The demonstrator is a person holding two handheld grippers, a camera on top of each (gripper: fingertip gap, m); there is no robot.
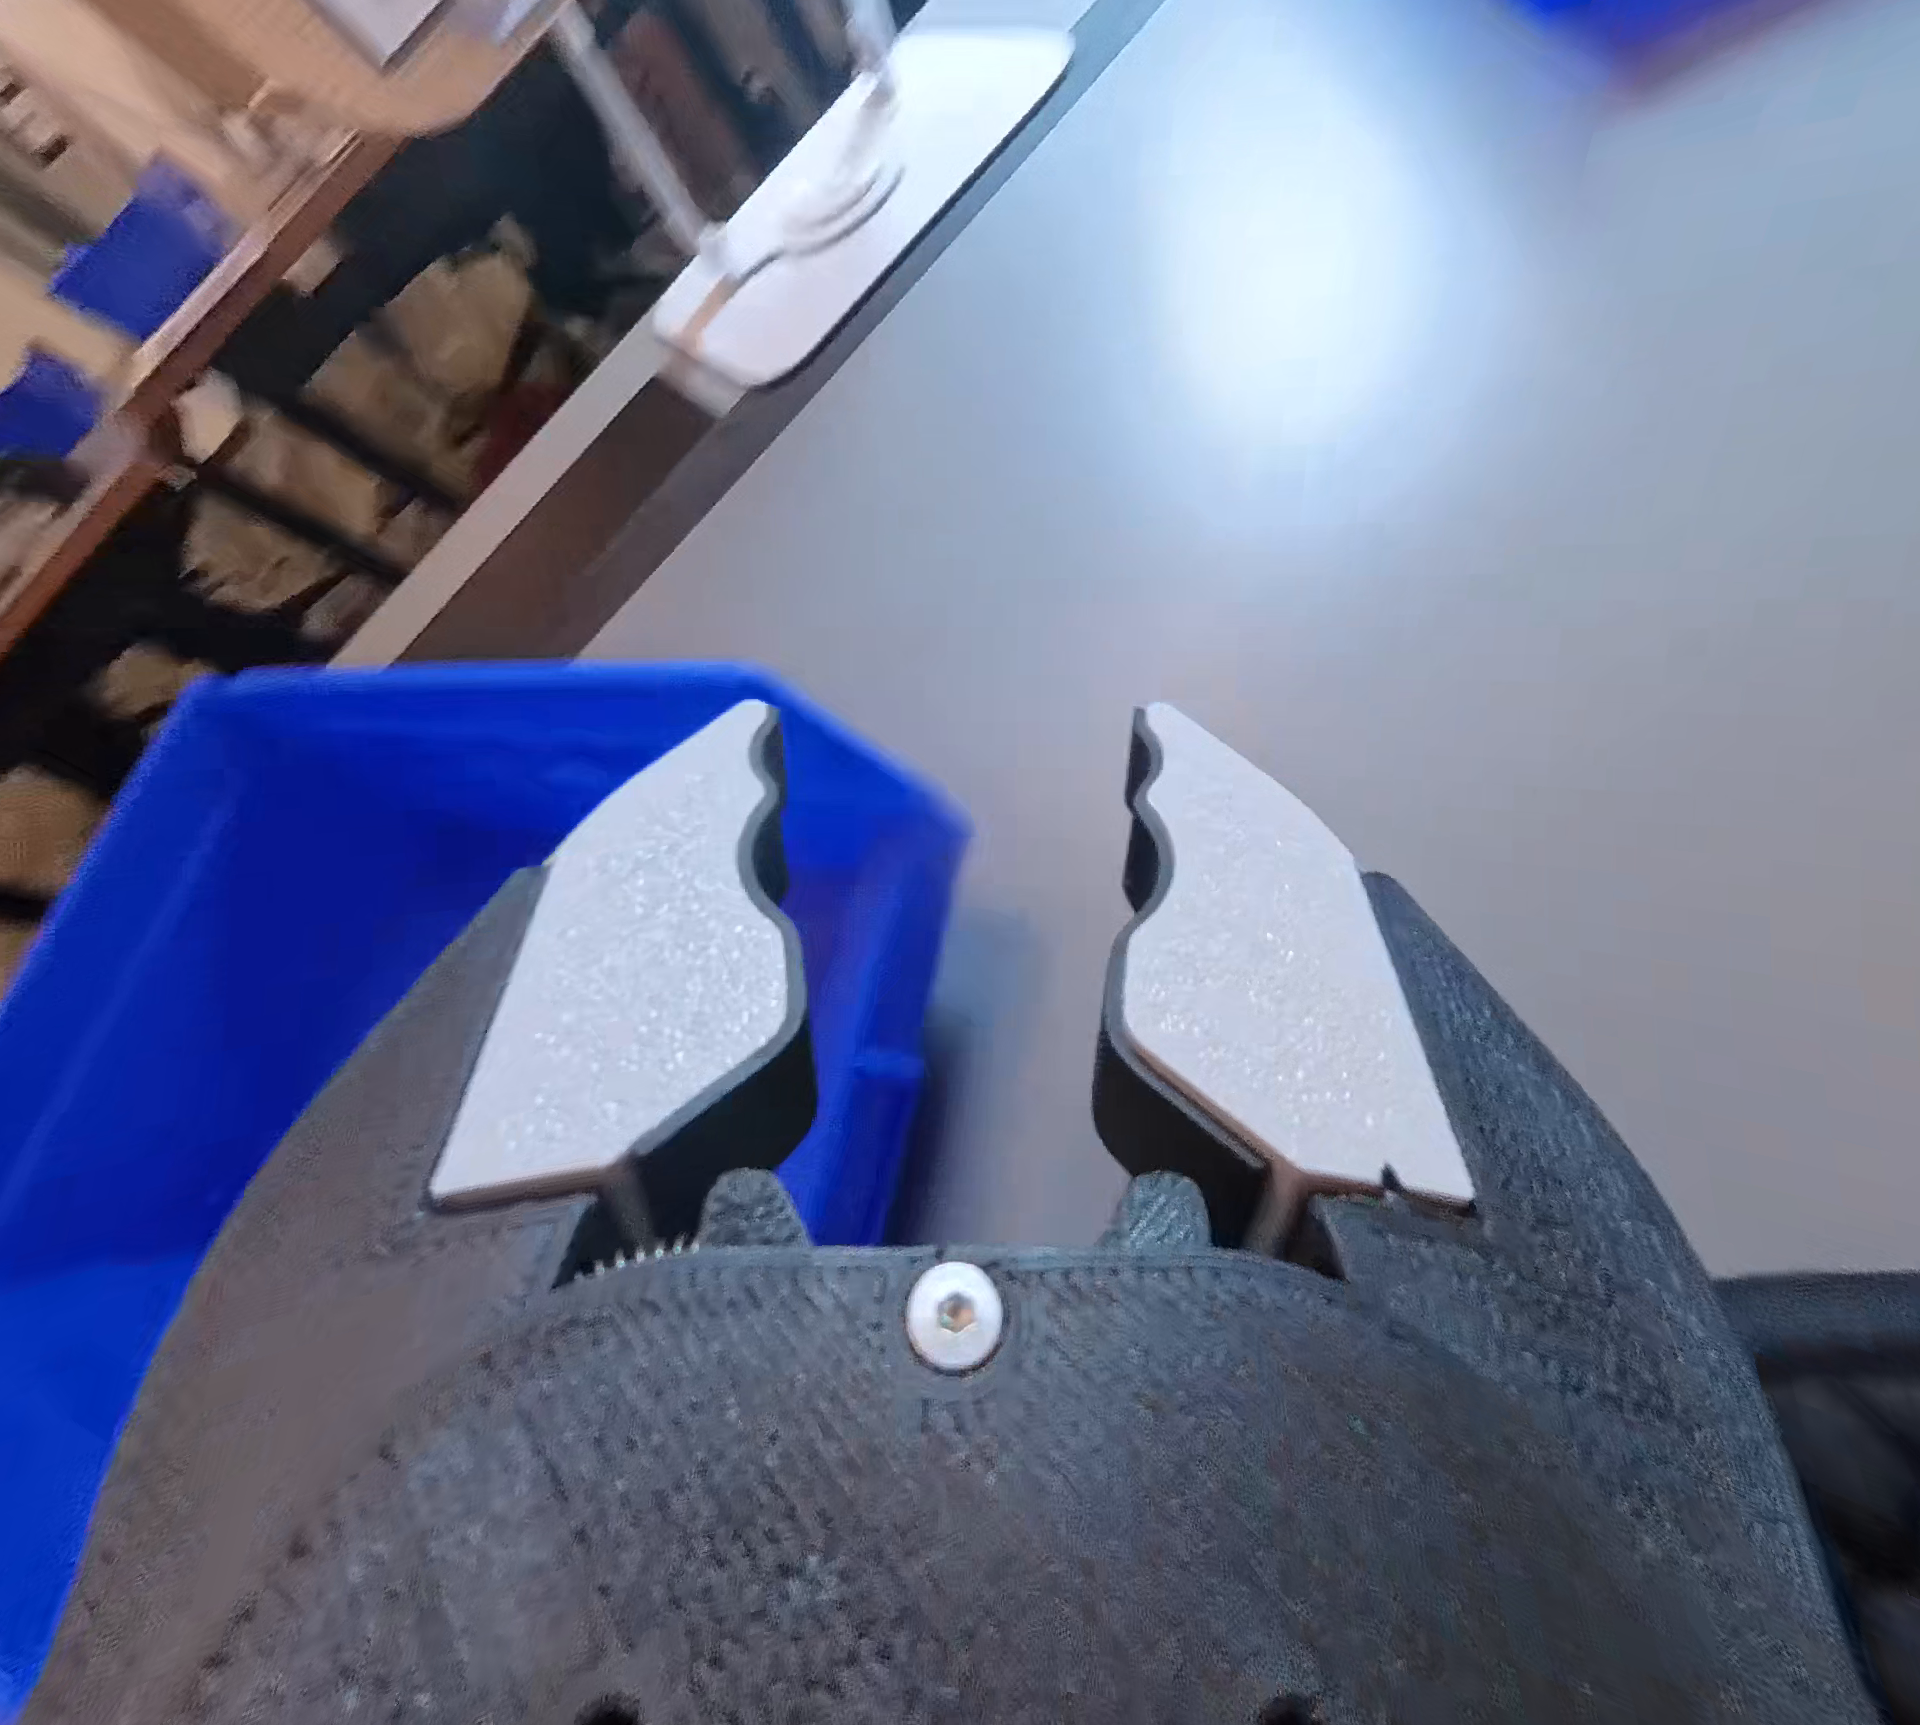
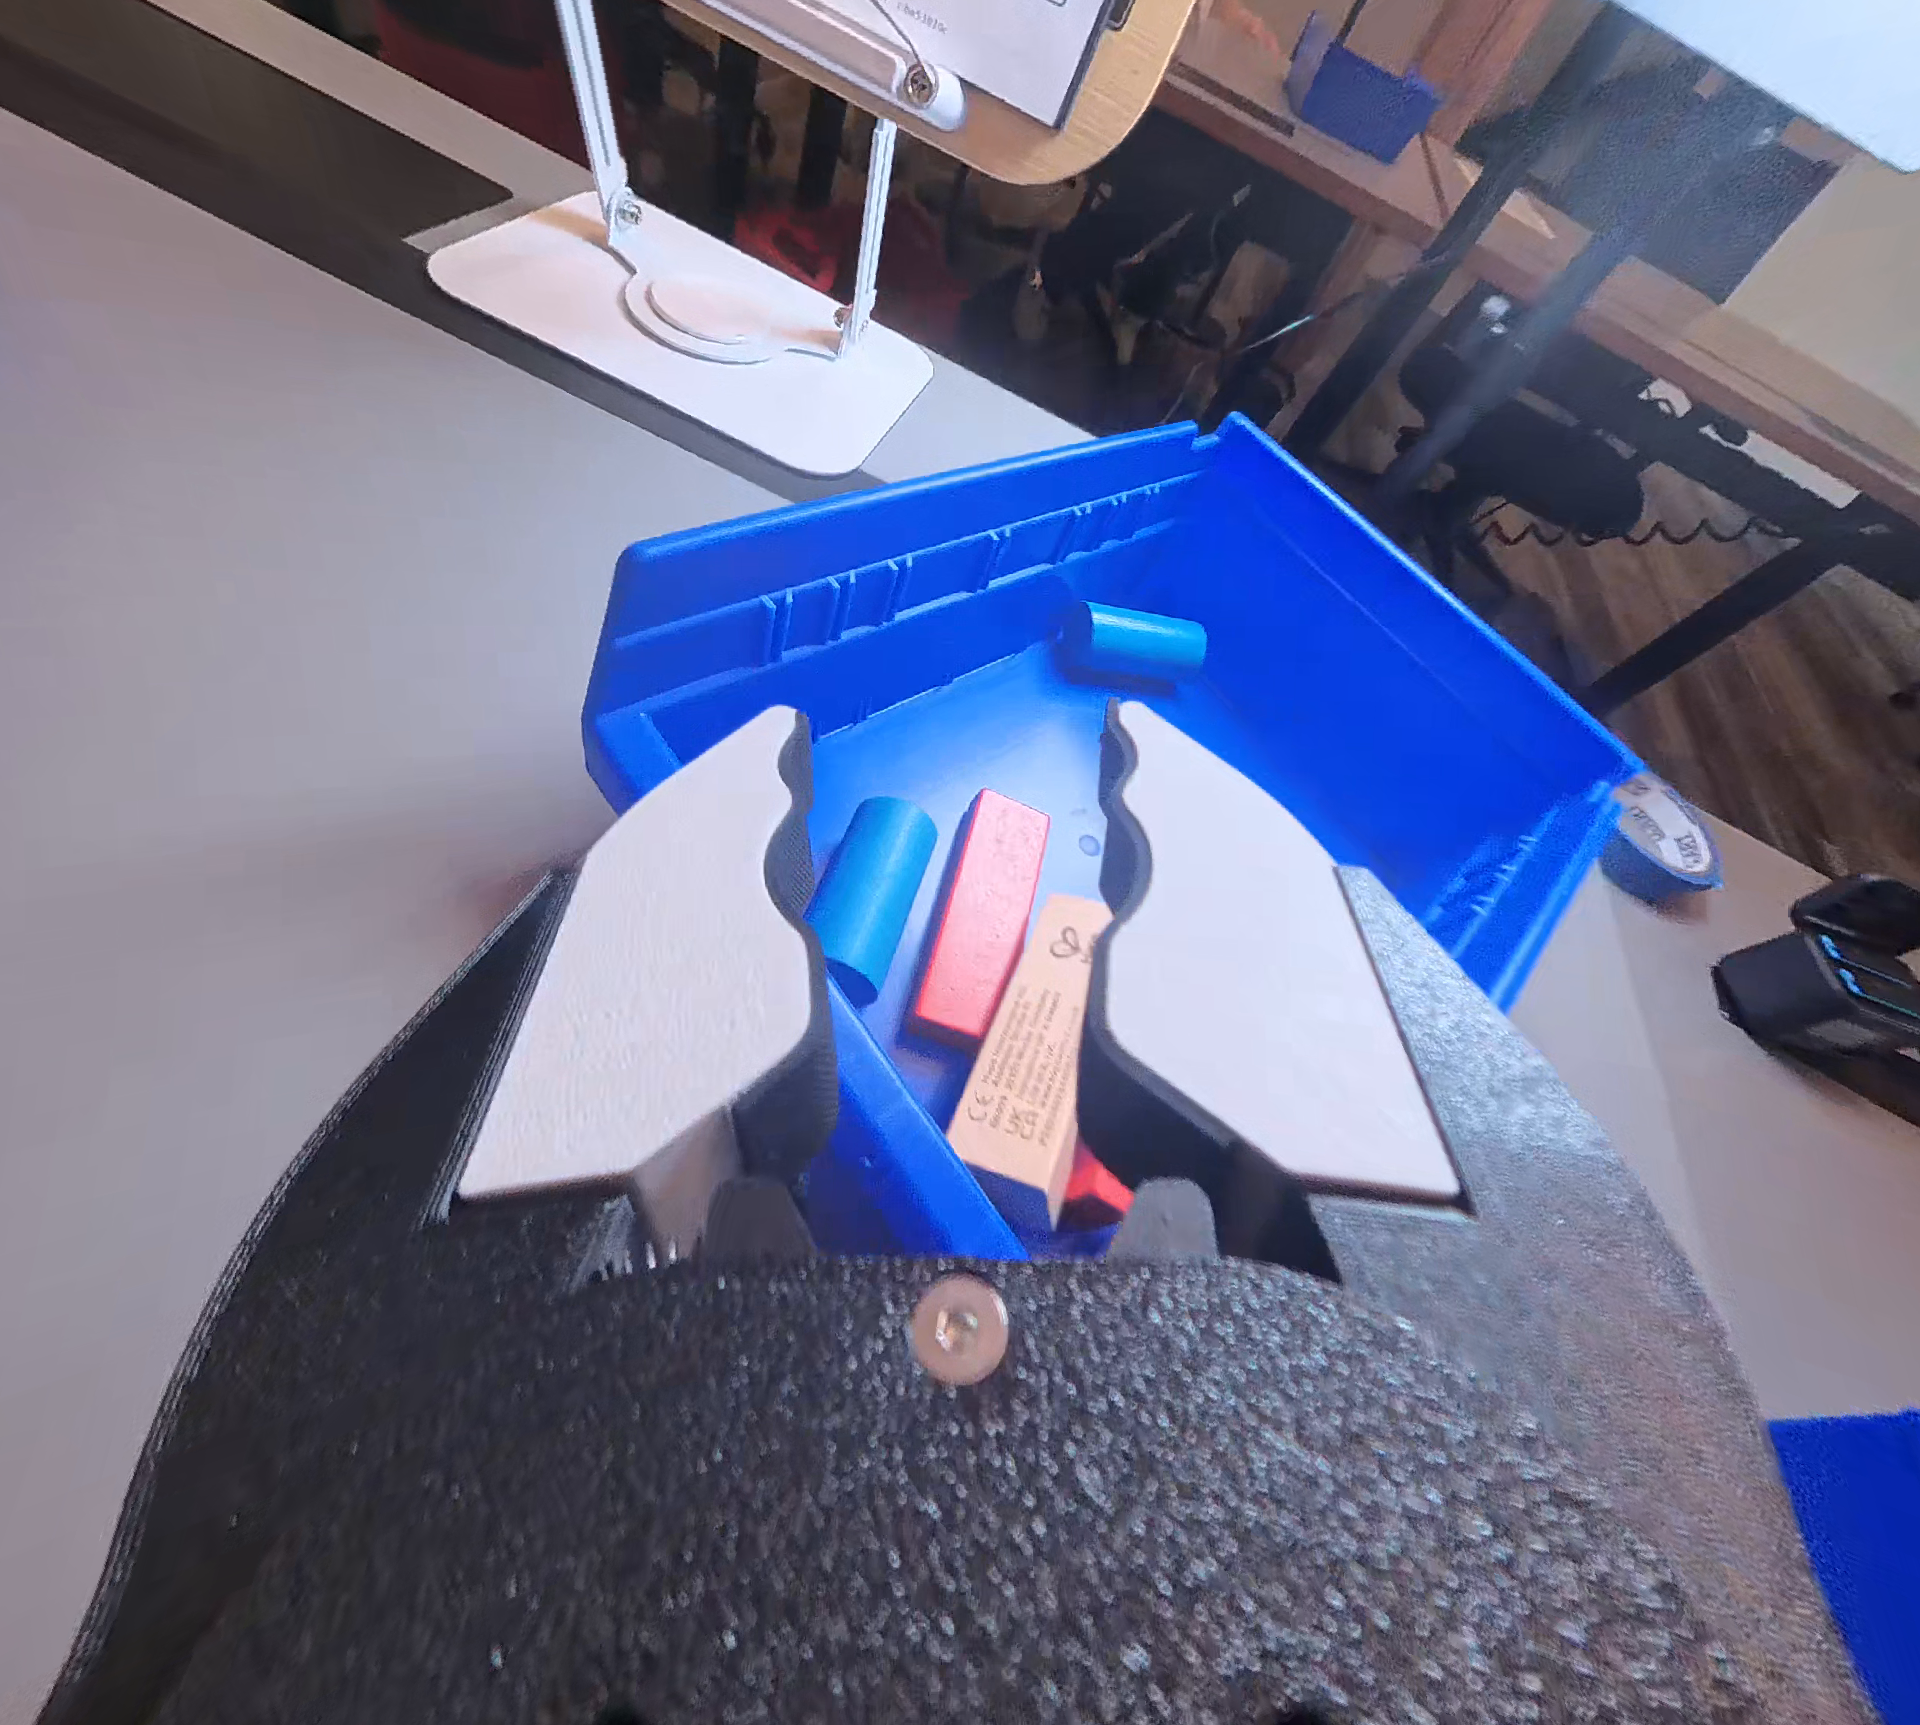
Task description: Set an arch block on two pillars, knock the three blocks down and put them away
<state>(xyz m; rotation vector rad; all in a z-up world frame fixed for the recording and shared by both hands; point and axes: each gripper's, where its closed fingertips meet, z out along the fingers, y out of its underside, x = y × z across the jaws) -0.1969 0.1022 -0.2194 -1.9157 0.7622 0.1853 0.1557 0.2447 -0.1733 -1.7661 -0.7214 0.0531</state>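
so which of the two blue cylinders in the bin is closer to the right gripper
The blue cylinder lying beside the red block, close by the right gripper. The other cylinder lies off near the bin's far wall.

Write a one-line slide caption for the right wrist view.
Open right gripper above a blue bin holding two blue cylinders, a red block and a tan block.
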